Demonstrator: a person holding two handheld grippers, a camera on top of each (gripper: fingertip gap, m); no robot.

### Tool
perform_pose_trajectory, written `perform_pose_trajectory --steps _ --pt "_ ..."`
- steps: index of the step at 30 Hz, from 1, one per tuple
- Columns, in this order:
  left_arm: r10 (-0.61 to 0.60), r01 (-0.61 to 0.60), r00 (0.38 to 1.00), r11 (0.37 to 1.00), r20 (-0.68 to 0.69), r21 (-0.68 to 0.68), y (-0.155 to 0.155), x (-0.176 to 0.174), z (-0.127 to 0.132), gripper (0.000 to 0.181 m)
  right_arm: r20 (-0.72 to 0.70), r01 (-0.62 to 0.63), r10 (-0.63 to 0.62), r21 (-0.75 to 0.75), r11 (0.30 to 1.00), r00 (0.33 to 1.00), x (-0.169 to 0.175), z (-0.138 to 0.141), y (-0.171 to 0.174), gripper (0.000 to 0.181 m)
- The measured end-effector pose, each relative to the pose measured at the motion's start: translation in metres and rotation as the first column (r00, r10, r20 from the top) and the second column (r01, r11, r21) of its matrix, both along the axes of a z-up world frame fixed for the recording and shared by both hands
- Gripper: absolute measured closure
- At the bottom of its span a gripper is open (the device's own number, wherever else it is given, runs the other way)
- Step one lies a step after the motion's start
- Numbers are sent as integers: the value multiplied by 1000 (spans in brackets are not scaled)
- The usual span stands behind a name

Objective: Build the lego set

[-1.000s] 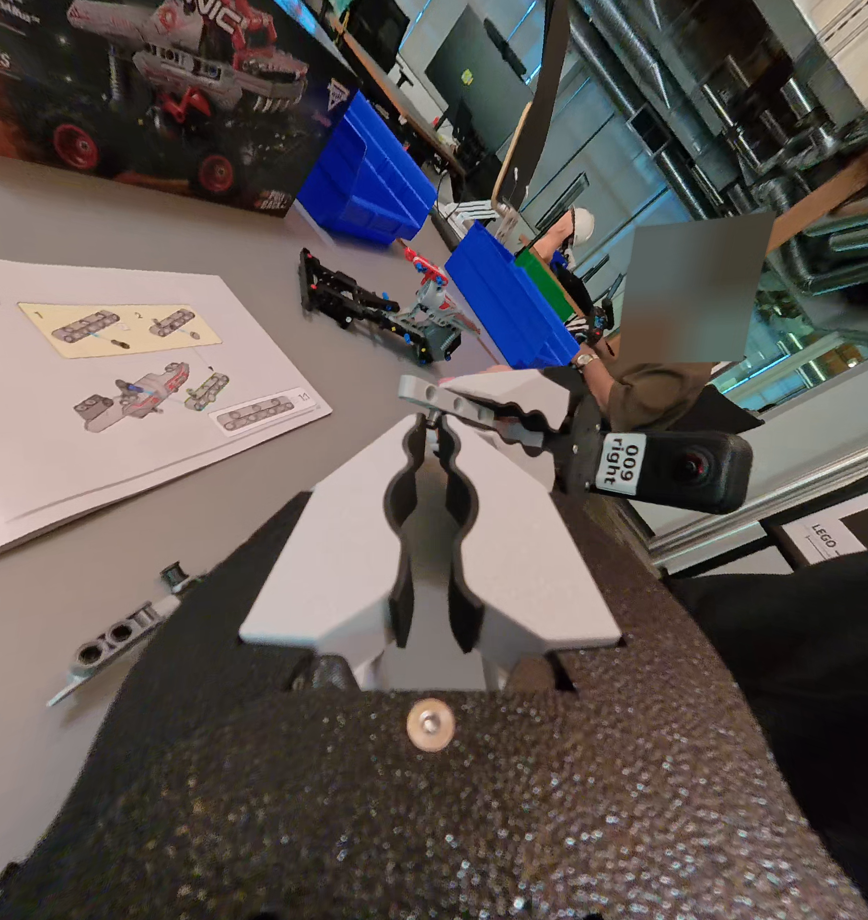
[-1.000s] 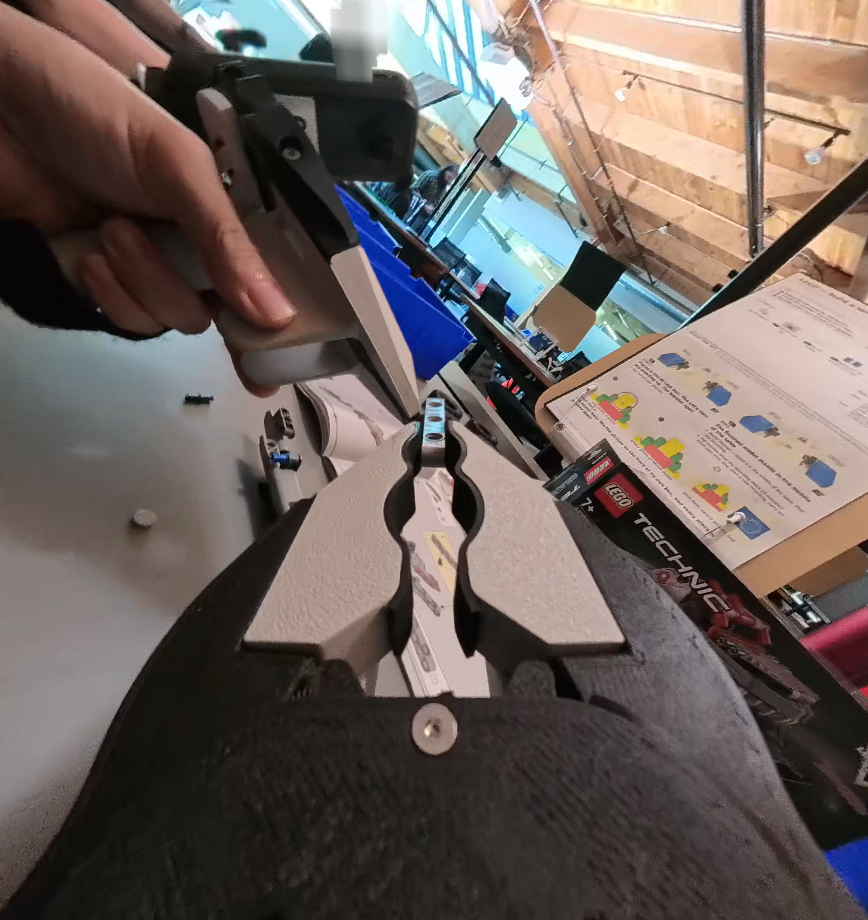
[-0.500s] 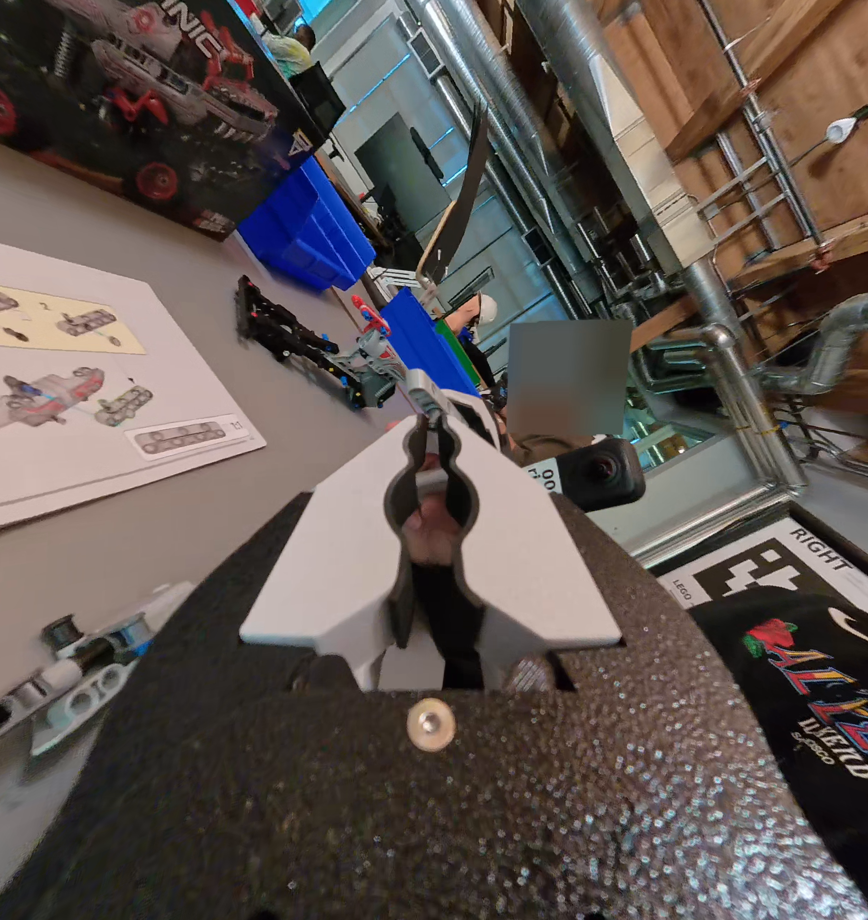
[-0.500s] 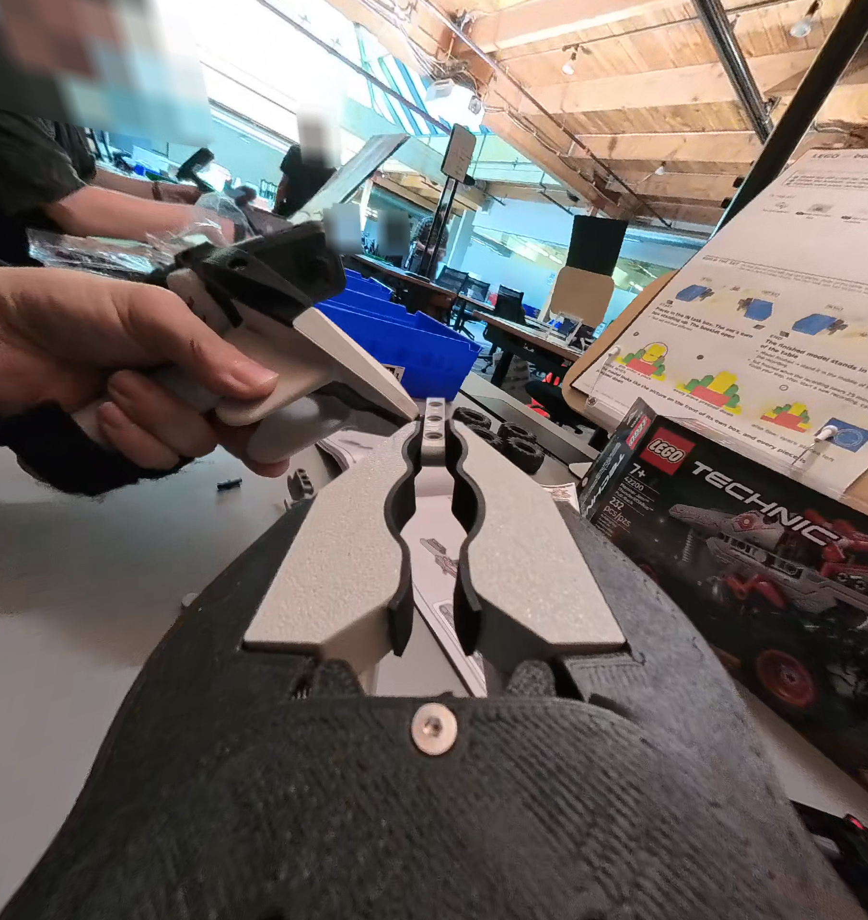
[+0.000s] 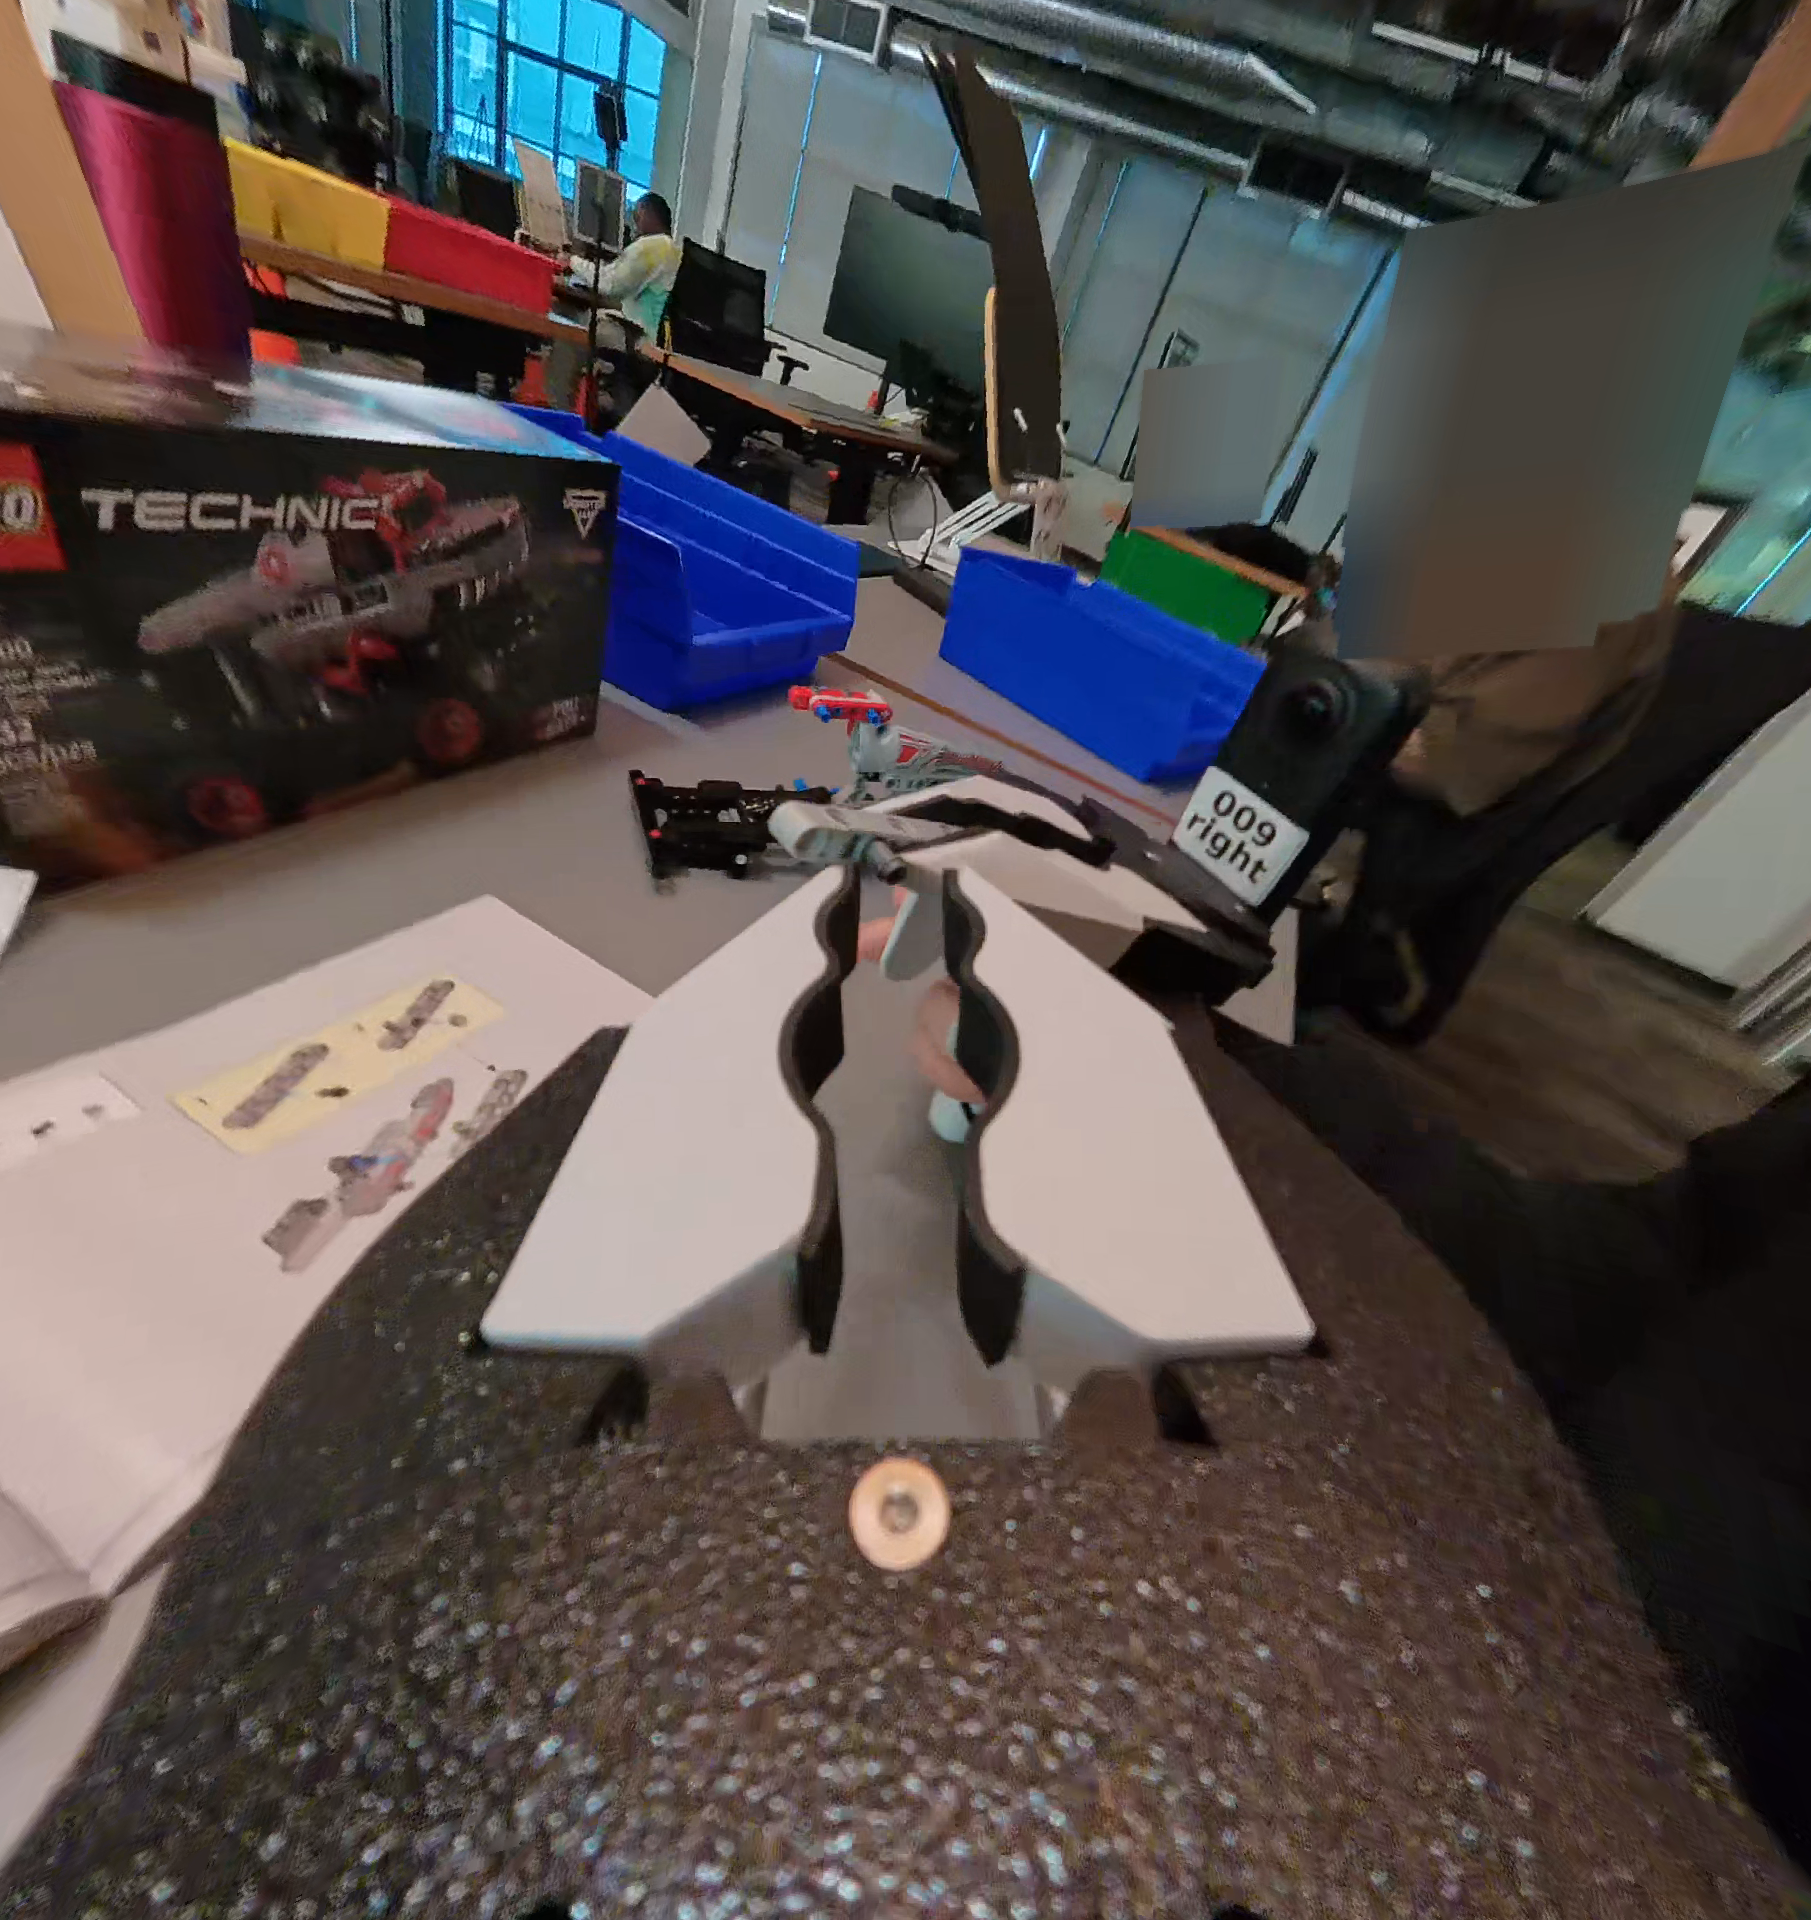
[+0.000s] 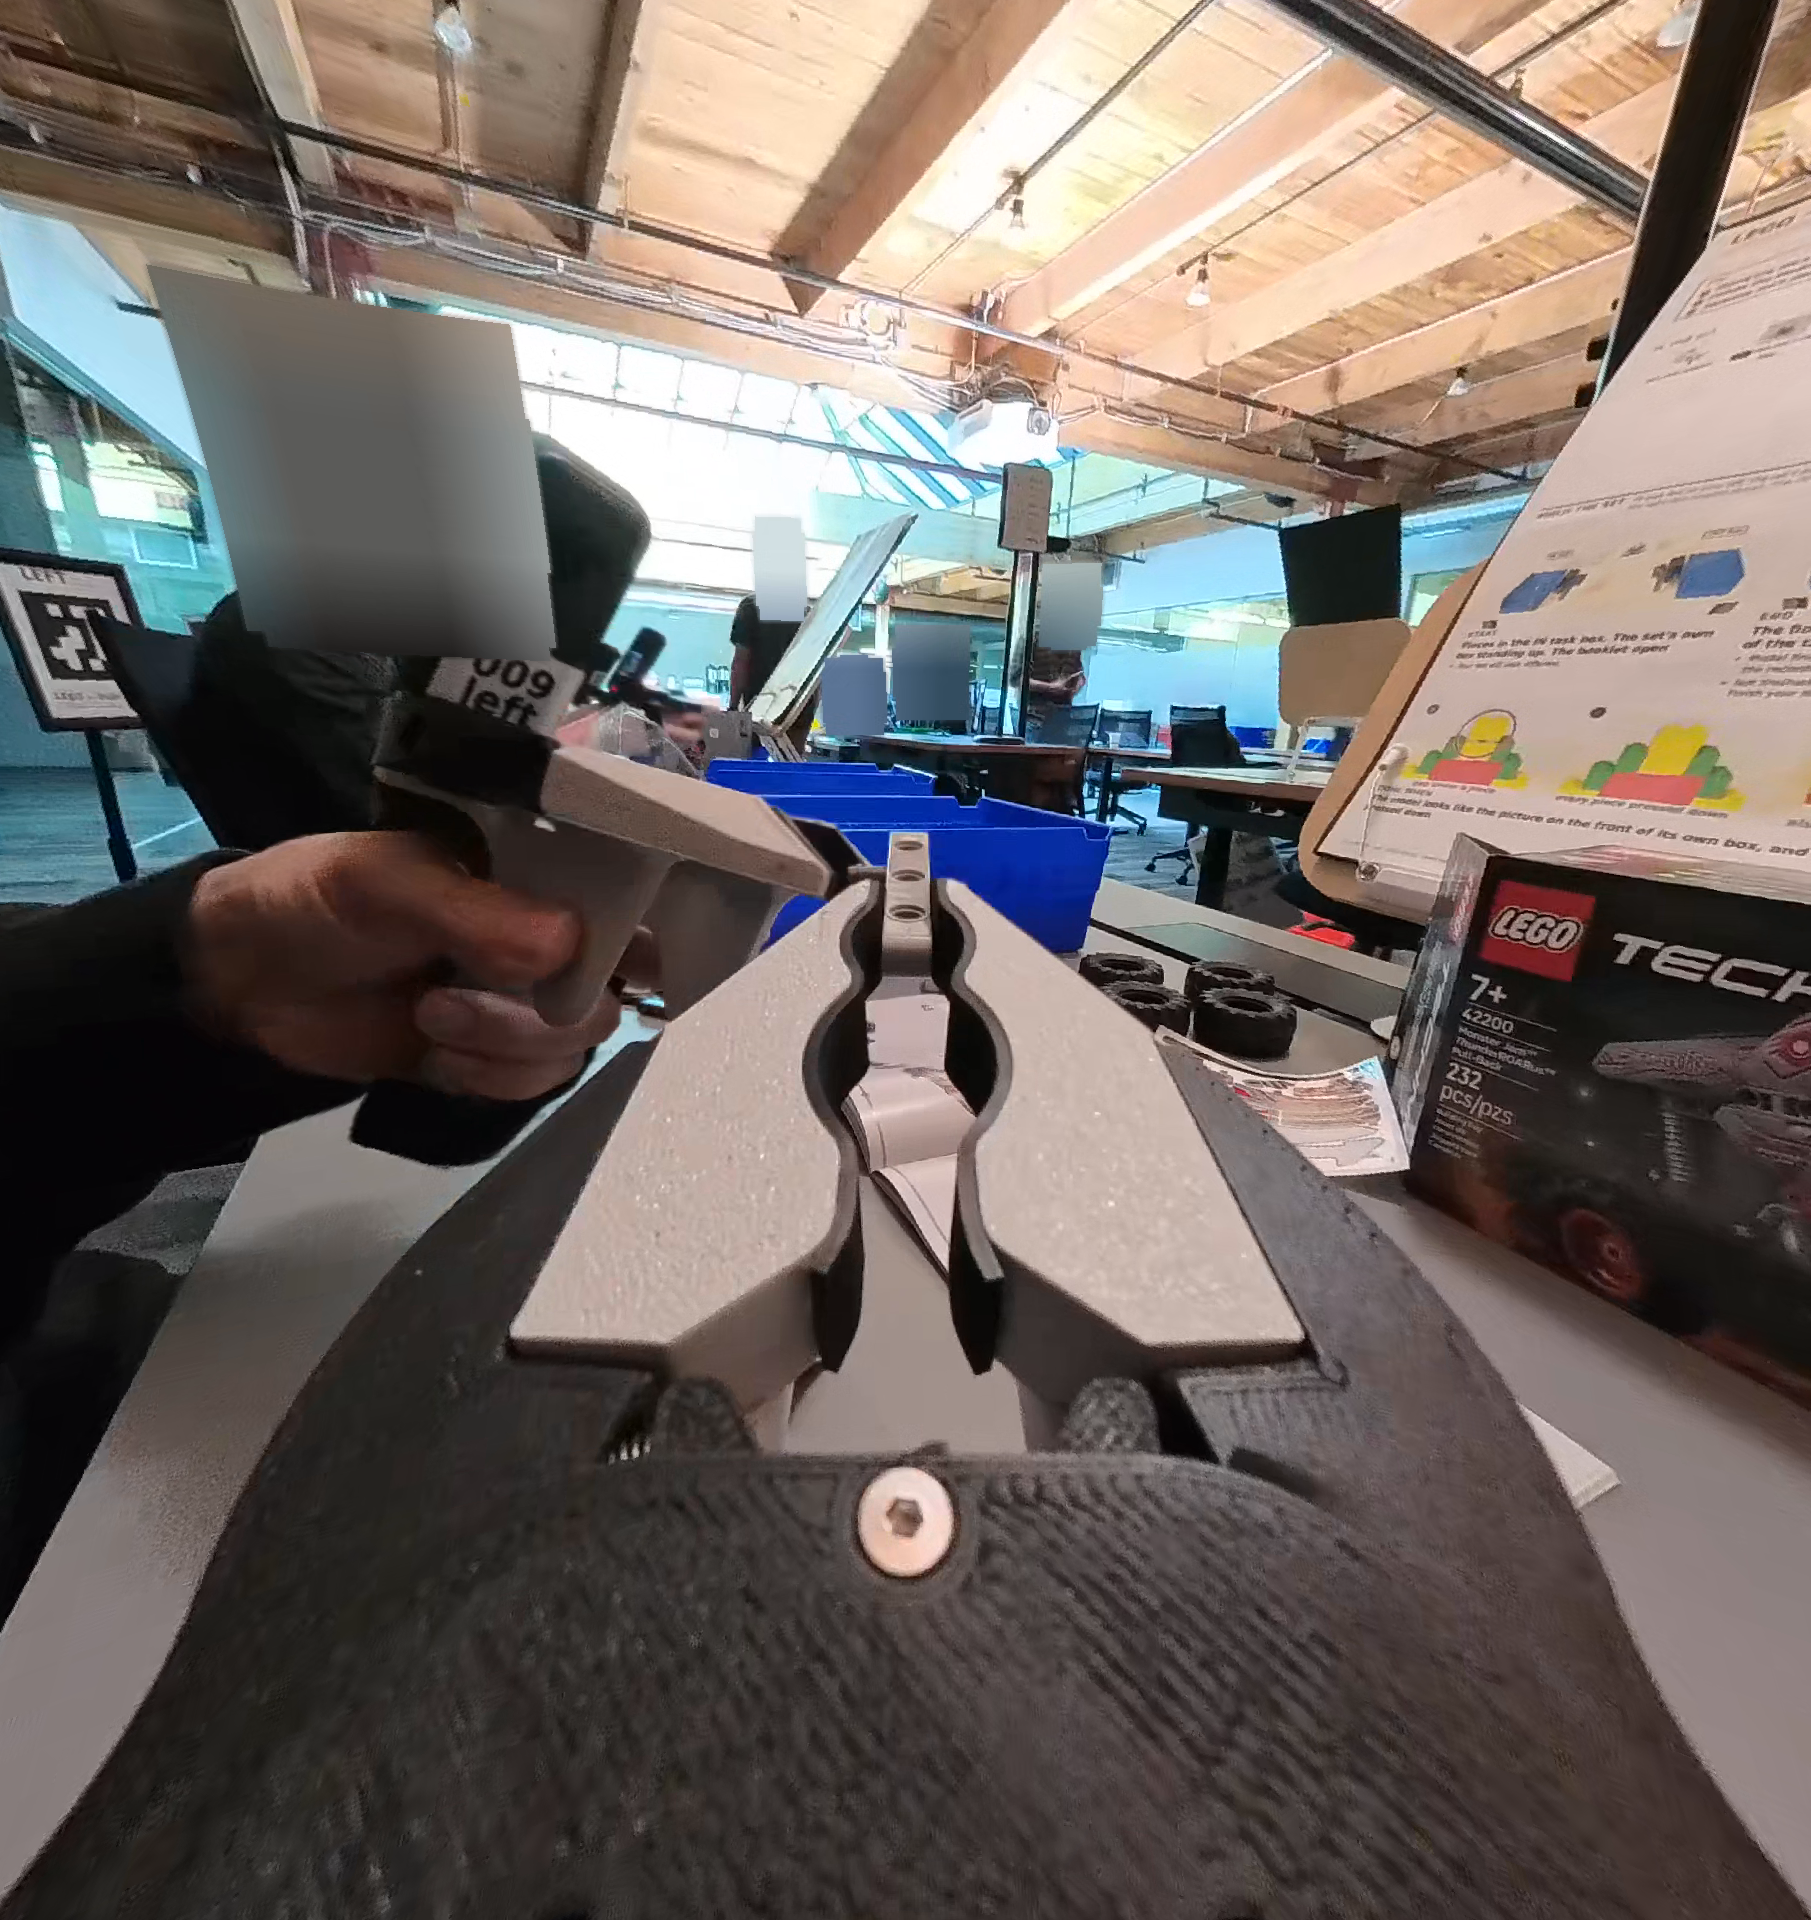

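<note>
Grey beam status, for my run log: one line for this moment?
right gripper: shut on grey beam | left gripper: open, at beam | partial chassis: on table

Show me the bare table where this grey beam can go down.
Bare: the table strip between the set box and the open booklet, and, in the right wrist view, the patch below the left hand. Crowded: around the black chassis near the blue bin, and by the tyres and sticker sheet.
</note>
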State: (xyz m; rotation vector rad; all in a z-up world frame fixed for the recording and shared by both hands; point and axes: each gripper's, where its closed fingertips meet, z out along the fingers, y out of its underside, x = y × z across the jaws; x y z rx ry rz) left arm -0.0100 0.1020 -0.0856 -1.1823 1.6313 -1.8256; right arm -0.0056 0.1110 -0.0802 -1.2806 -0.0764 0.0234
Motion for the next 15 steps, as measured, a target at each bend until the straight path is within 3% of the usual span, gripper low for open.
perform_pose_trajectory --steps 8,13,15 --pt "-1 -6 996 996 87 88 9 -10 6 160 0 -64 64 -1 998 998 -3 -1 -6 175" --pt "-110 68 987 947 117 315 3 -25 -3 137 4 -267 268 -74 961 964 -32 -13 -7 175" --pt "-167 113 981 908 101 404 -1 -33 -13 140 2 -314 315 -96 945 949 -40 -16 -6 175"
